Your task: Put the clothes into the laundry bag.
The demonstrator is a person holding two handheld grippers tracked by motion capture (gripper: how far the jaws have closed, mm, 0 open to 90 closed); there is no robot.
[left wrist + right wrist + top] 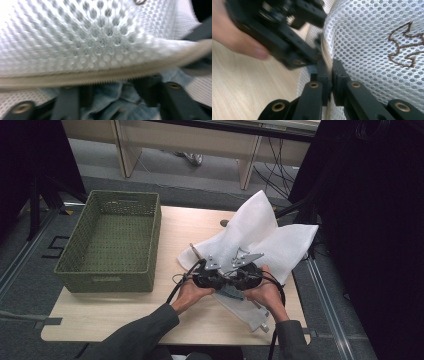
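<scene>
two grippers meet at the near right of the wooden table (115,312), side by side over a white mesh laundry bag (260,232) that spreads away toward the table's far right corner. the right gripper (331,72) has its jaws nearly together, pinching the beige zipper edge (326,53) of the bag between the pads; in the right gripper view the zipper runs straight up out of the narrow gap, with a brown embroidered outline (404,45) on the mesh just to the right of it. the left gripper (207,275) sits touching or almost touching the right one in the high view. in the left gripper view its jaws stand roughly half apart, with pale blue denim-like fabric (112,100) low between them and the zipper edge crossing just above; whether the pads press on anything i cannot tell, as the picture is blurred. the person's left hand (192,292) and right hand (267,295) grip the two tools from the near edge. one green woven basket (110,240) stands at the table's left, well apart from the bag
</scene>
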